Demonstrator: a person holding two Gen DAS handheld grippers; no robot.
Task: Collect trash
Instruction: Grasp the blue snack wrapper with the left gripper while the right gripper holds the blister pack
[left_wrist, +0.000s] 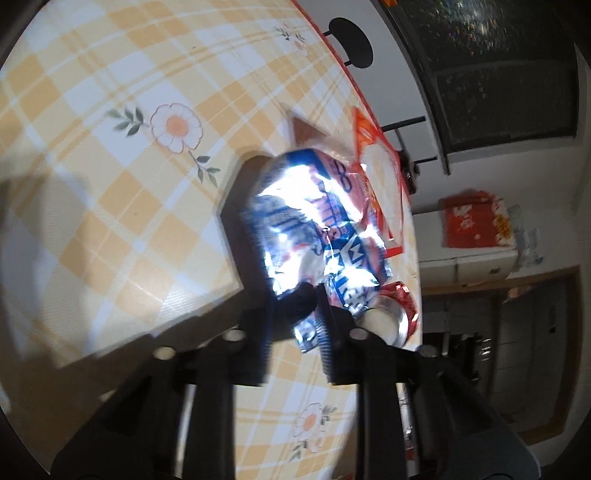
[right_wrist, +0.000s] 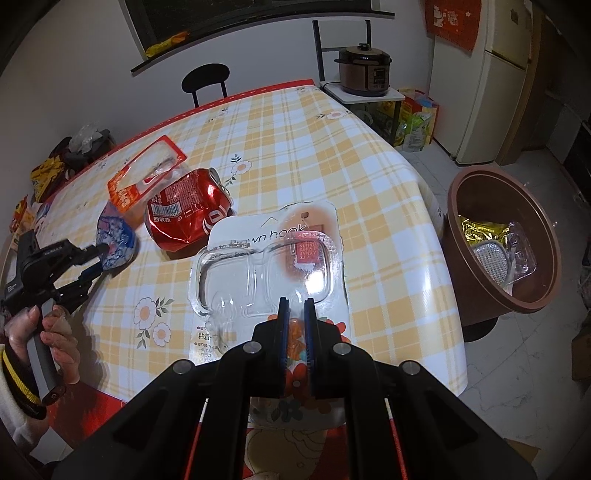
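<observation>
Beside the table (right_wrist: 388, 221), the brown bin (right_wrist: 480, 236) holds a gold wrapper (right_wrist: 476, 234) and clear tray (right_wrist: 521, 254); the right gripper (right_wrist: 296, 306) pinches the blister pack (right_wrist: 273, 266), and the left gripper (left_wrist: 295, 314) clamps a blue-white wrapper (left_wrist: 295, 221).

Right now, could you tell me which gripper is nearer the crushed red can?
Left. The left gripper holds a wrapper beside the can; the right gripper clamps blister packaging nearer the table edge.

Left wrist view rolled sideways, close over the table (left_wrist: 110, 221); right looks down from farther, sharing the can (right_wrist: 188, 210).
</observation>
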